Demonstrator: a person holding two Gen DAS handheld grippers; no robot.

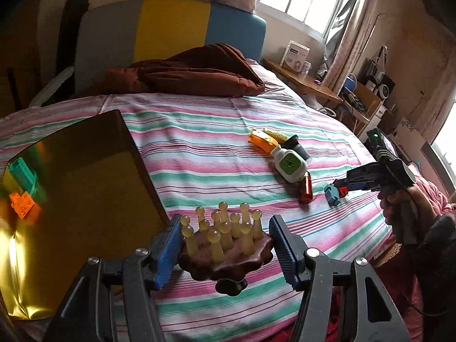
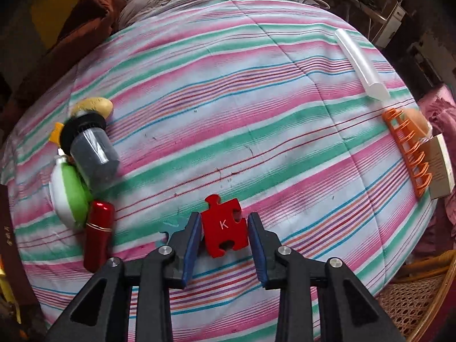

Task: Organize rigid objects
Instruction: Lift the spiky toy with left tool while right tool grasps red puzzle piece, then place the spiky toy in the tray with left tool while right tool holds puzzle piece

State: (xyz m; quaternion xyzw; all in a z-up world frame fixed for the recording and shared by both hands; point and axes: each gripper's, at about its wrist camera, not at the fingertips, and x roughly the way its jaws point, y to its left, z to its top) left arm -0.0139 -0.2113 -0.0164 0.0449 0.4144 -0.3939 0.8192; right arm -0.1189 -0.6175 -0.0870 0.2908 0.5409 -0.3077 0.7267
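My left gripper [image 1: 226, 236] is shut on a brown wooden massager with pale knobbed pegs [image 1: 225, 245] and holds it above the striped bedspread, just right of a gold box [image 1: 85, 199]. The box holds a teal block [image 1: 21, 175] and an orange block [image 1: 24, 203]. My right gripper [image 2: 223, 225] is shut on a red puzzle piece marked K [image 2: 223, 225], low over the bed. In the left wrist view it [image 1: 342, 189] is at the right, next to a blue puzzle piece [image 1: 332, 195].
A cluster lies mid-bed: a red tube [image 2: 98, 230], a white-and-green bottle [image 2: 69, 191], a dark jar [image 2: 91, 151], a yellow sponge [image 2: 92, 107]. A clear tube [image 2: 360, 64], an orange rack [image 2: 407, 154] and a card box [image 2: 440, 165] lie at the right edge.
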